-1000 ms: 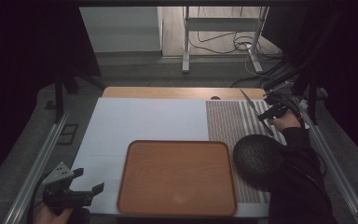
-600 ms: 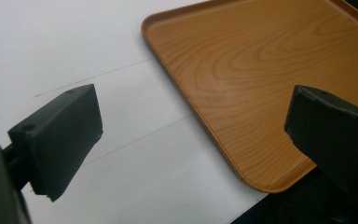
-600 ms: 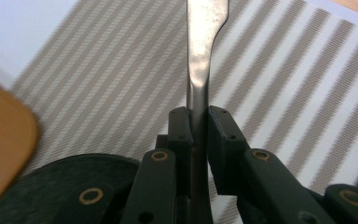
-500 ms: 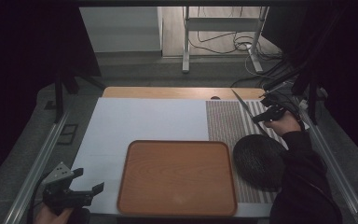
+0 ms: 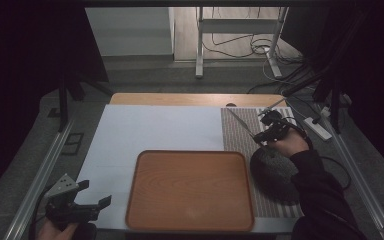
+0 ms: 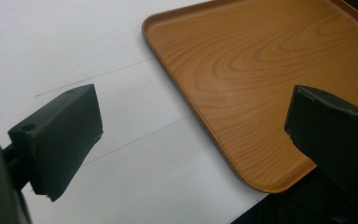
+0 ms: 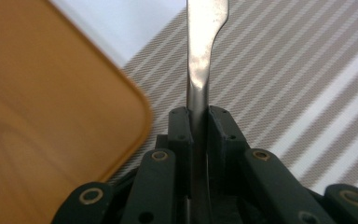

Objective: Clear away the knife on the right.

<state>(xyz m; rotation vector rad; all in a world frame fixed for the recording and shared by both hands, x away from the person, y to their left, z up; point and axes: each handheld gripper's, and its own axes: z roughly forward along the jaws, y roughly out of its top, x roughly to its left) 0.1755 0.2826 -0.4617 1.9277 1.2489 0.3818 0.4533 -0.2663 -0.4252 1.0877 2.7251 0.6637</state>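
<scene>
Your right gripper [image 5: 265, 136] has its jaws closed down tight on a metal utensil [image 7: 200, 56], a flat steel handle that looks like a table knife, though the far end is out of frame in the right gripper view, so you cannot be sure of the type. The pads pinch it on its thin faces, which keeps the flat piece from twisting in the grip. In the high view the utensil [image 5: 241, 123] sticks out up and to the left from the gripper, over the striped placemat [image 5: 240, 135], just beyond the far right corner of the wooden tray [image 5: 190, 191]. Held clear of the surface and pointing away from your hand, it is free to be carried across to the tray, which seems the likely place for it, since the tray lies bare.

Your left gripper [image 5: 80, 202] waits off the tray's near left corner, its jaws standing wide apart with nothing between them; in the left gripper view you see the tray edge [image 6: 200, 116] and the white sheet [image 6: 74, 56] through the gap. It is probably parked there so it stays out of the way yet close enough to steady the tray.

Counted: one tray, one utensil, one striped placemat, one white sheet over the counter [image 5: 190, 99], and one dark round bowl [image 5: 275, 175] sitting on the placemat just right of the tray, under your right forearm. Mind that bowl as you swing across.
</scene>
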